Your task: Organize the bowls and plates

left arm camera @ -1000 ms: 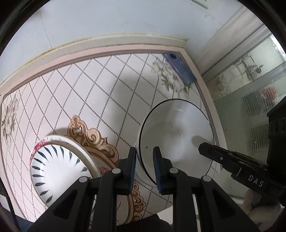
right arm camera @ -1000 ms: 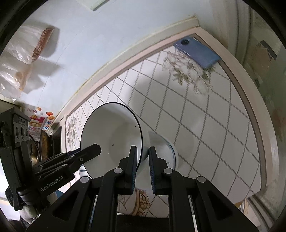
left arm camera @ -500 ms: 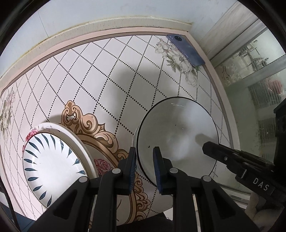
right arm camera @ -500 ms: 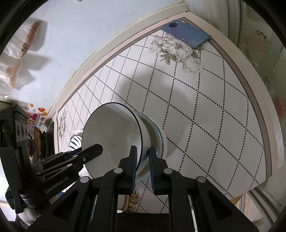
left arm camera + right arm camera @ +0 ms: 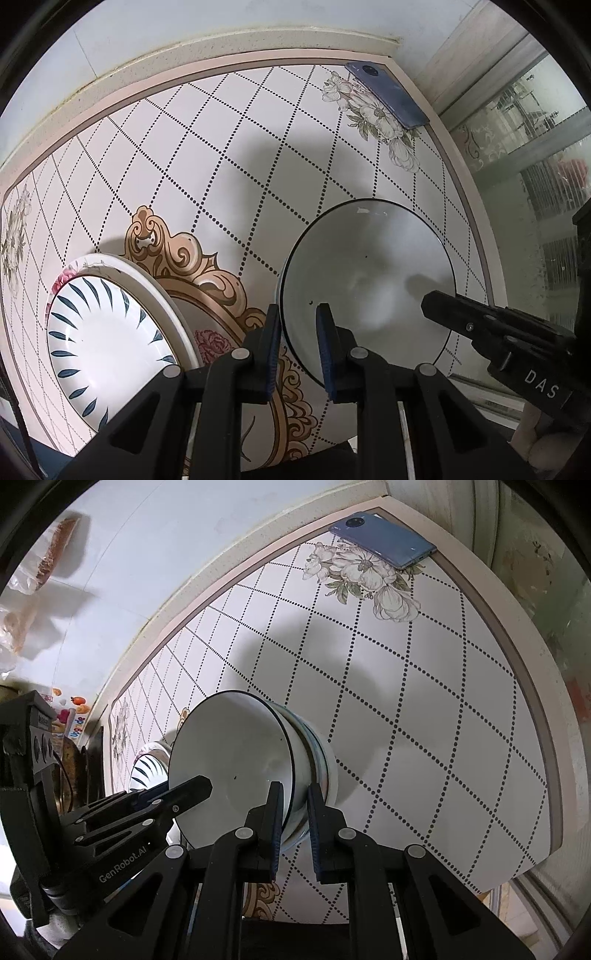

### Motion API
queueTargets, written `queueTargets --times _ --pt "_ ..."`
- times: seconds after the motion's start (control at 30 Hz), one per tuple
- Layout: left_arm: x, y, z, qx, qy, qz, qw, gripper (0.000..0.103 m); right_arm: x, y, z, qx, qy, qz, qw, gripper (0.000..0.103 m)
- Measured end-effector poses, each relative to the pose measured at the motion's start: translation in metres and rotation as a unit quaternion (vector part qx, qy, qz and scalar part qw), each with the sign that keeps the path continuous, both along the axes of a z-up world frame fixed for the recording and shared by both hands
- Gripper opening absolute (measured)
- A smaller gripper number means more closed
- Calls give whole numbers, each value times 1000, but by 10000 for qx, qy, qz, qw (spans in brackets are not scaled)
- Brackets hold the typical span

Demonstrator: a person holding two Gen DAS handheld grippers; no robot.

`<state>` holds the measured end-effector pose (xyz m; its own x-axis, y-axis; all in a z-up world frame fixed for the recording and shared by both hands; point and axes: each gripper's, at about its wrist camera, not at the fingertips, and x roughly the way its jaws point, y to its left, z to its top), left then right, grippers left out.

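Note:
A white bowl with a thin dark rim [image 5: 369,280] sits nested on other bowls [image 5: 321,764] on the patterned table. My left gripper [image 5: 298,314] is shut on the bowl's near-left rim. My right gripper [image 5: 294,792] is shut on the same bowl's [image 5: 232,753] right rim; it shows in the left wrist view [image 5: 428,302] at the bowl's right side. A white plate with dark blue leaf strokes [image 5: 99,332] lies on a larger plate at the left.
A blue phone [image 5: 388,94] lies at the table's far right corner, also in the right wrist view [image 5: 384,542]. The wall [image 5: 184,33] runs behind the table. A glass door [image 5: 535,155] stands right of the table edge. Plastic bags [image 5: 33,590] hang on the wall at left.
Both grippers have lowered the bowl onto the stack of bowls on the table. The cameras have drawn back and down a little. The plates have not moved.

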<state>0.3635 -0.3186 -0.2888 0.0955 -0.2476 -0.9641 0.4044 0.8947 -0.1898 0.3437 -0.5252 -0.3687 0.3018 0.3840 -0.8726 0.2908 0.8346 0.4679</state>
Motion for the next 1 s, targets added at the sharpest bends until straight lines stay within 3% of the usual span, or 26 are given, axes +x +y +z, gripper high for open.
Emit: queueTargets --times 0.27,0.4,0.53,0.67,0.7,0.73,0.77,0.83,1.0 --pt "-2 3 3 20 92 29 10000 17 -1 -1 0 43 87 -80 9999 17" --pt "-6 11 23 55 -29 89 9999 18 -6 -1 13 -87 84 -59 9999 18" --pt "-15 21 53 -20 -345 94 9994 20 -15 3 39 -599 -57 25 9982 49" --pt "-25 30 78 -150 -539 48 9984 32 -27 4 69 -960 -306 -37 9949 75" --pt "-27 32 84 -159 -602 31 9981 38 -31 5 77 -1023 -376 -64 9940 78" --pt "-28 34 89 -182 -637 24 9978 52 -34 5 83 -1079 -439 -79 9932 82" --pt "-30 37 93 -208 -664 33 9976 68 -37 7 89 -1135 -495 -82 9923 82" --pt "-33 42 104 -304 -752 52 9967 80 -44 12 106 -1294 -623 -70 9896 86" --pt "-42 52 133 -427 -1103 86 9929 93 -60 27 141 -1751 -898 -3 9804 88"
